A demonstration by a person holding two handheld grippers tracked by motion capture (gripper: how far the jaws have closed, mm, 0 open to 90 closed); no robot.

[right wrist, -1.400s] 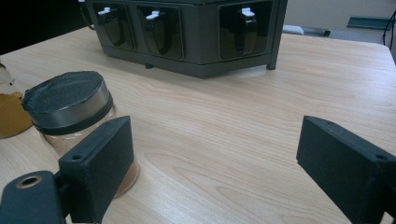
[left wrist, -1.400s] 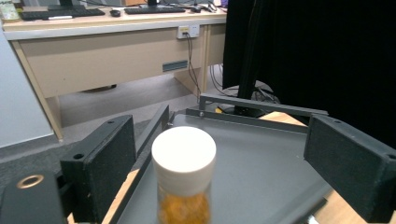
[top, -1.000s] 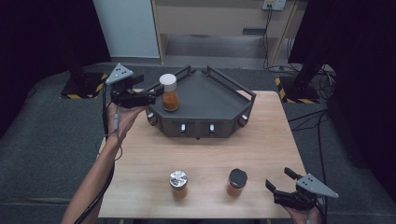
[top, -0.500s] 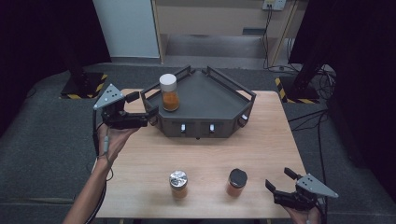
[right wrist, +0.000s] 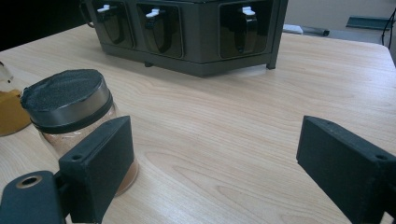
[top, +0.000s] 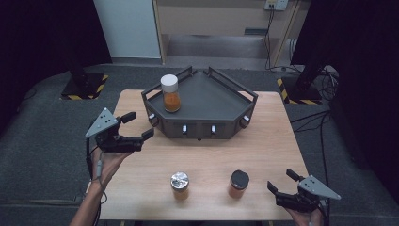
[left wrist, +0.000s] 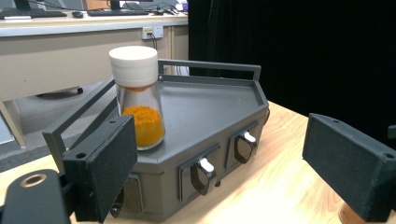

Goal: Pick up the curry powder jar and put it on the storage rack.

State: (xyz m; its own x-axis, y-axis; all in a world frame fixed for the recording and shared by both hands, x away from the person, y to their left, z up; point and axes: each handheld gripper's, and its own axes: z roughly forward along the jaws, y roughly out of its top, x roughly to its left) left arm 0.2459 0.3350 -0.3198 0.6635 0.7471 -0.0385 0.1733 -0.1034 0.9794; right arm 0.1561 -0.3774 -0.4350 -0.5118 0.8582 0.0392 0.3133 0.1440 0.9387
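A white-capped jar of orange powder [top: 170,93] [left wrist: 137,95] stands upright on the left part of a dark grey angular rack [top: 209,96] [left wrist: 210,112] at the table's far middle. My left gripper [top: 137,126] hovers open over the table's left edge, jaws toward the rack, nothing between them [left wrist: 224,168]. A silver-lidded jar [top: 179,185] and a black-lidded jar [top: 239,183] [right wrist: 70,121] stand near the front edge. Open and empty, my right gripper [top: 281,181] [right wrist: 210,163] rests at the front right corner, just right of the black-lidded jar.
The rack's front wall carries several hooks with white tips [top: 184,128] [right wrist: 154,25]. Bare wooden tabletop [top: 211,155] lies between the rack and the two front jars. Dark floor mats surround the table; a cabinet [top: 207,19] stands beyond.
My left gripper has drawn back from the white-capped jar on the rack, moving down and toward the table's left edge. The jar stays on the rack. The right gripper has not moved.
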